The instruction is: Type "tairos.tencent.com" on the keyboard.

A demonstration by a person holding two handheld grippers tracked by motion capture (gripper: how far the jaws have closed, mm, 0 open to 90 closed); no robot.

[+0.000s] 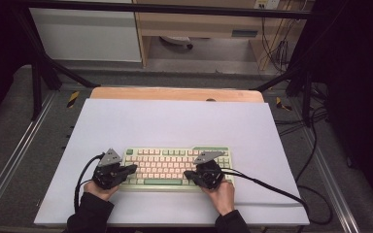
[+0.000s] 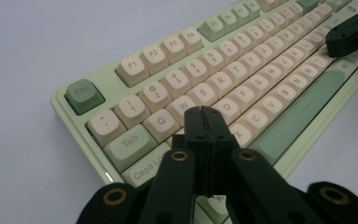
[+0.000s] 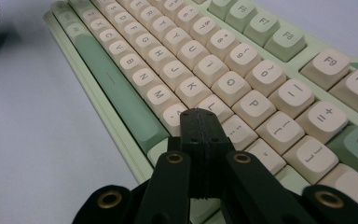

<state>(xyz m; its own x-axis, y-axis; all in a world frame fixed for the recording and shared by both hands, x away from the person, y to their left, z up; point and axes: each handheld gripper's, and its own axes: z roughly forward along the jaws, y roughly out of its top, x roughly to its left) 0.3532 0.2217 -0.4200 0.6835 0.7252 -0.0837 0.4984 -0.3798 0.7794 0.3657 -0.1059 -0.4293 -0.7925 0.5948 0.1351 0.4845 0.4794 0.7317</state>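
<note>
A pale green keyboard with cream keys and a green space bar lies on the white board near the person's side. My left gripper hovers over the keyboard's left end, jaws shut with nothing between them. In the left gripper view the shut tips of the left gripper sit just above the keys near the A and S row. My right gripper is over the right part of the keyboard, also shut and empty. In the right gripper view the right gripper tips hang over the keys near the comma and L.
The white board rests on a wooden table. Black cables trail from both grippers, the right one across the board's edge. Black frame legs stand at the table's far corners.
</note>
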